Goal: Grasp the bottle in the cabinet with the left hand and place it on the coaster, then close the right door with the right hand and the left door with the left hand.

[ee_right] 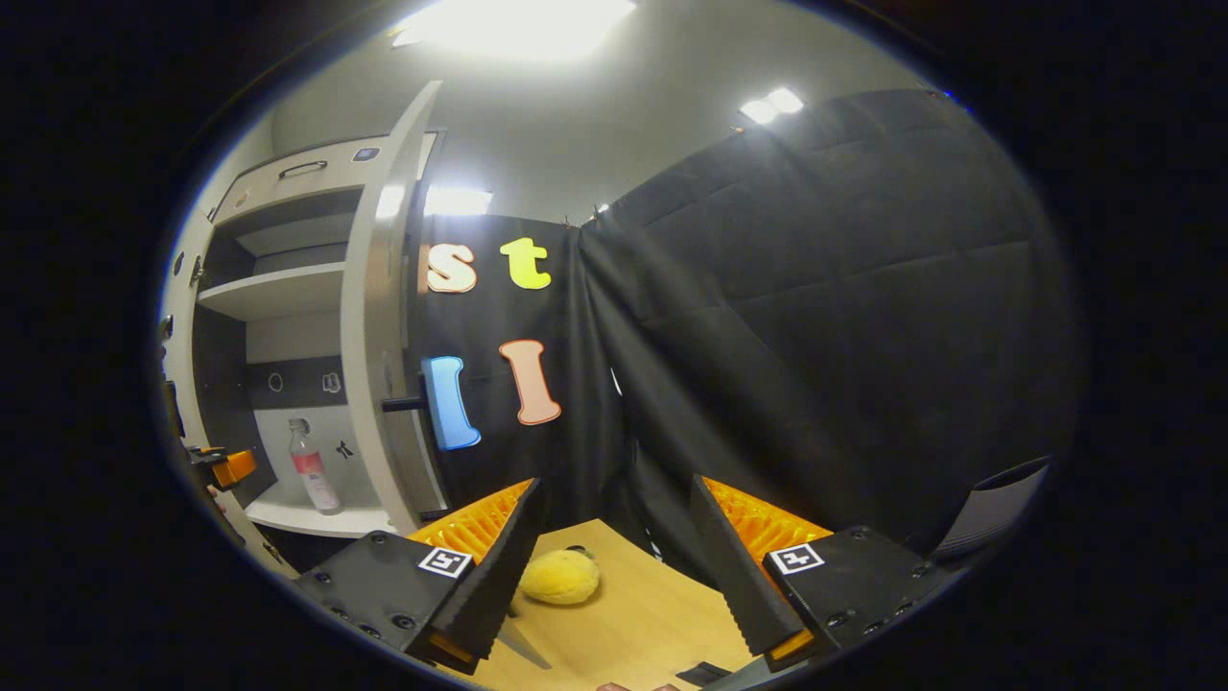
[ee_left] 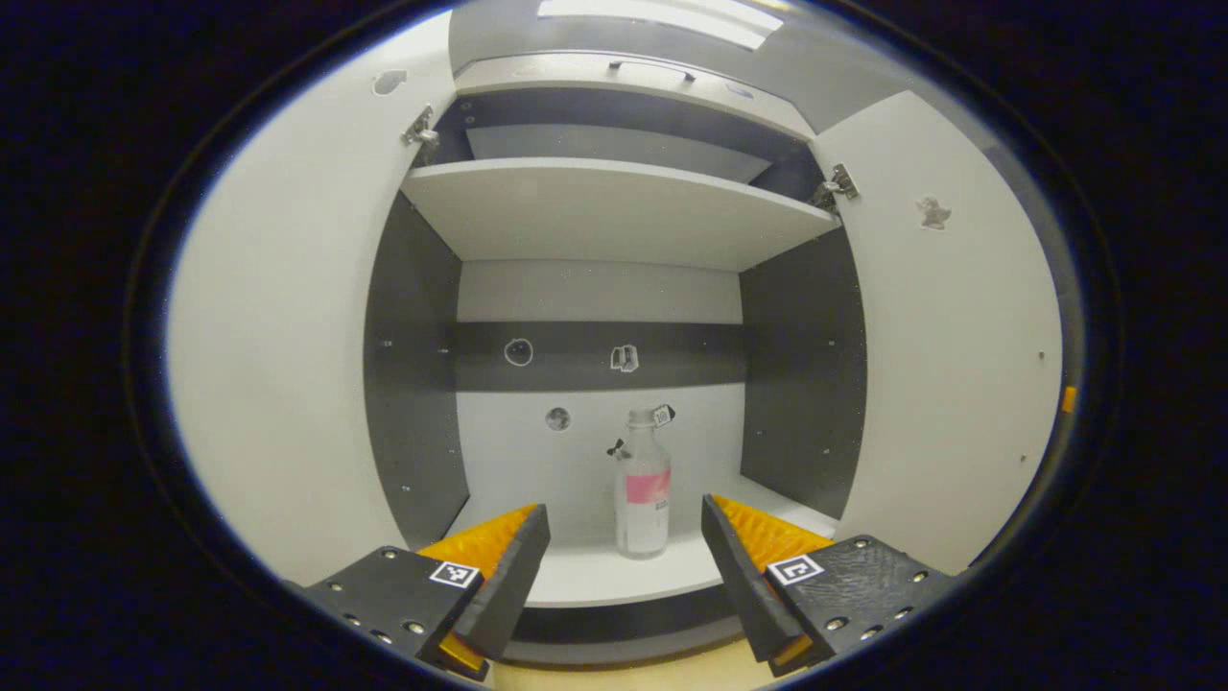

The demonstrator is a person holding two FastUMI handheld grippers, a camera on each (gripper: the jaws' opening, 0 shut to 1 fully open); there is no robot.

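A clear bottle (ee_left: 642, 485) with a pink label stands upright on the cabinet's lower shelf (ee_left: 624, 576), toward the back. My left gripper (ee_left: 625, 537) is open in front of the shelf, its fingers spread either side of the bottle and short of it. Both cabinet doors stand wide open: the left door (ee_left: 278, 365) and the right door (ee_left: 950, 355). In the right gripper view, the bottle (ee_right: 309, 465) shows far left inside the cabinet, beyond the right door (ee_right: 379, 326) seen edge-on. My right gripper (ee_right: 614, 547) is open above the wooden table (ee_right: 624, 614), holding nothing.
An upper shelf (ee_left: 614, 206) spans the cabinet above the bottle. A yellow plush toy (ee_right: 561, 576) lies on the table near my right gripper's fingers. A dark handle (ee_right: 403, 404) sticks out from the right door. The other gripper (ee_right: 225, 465) shows at the cabinet's left edge.
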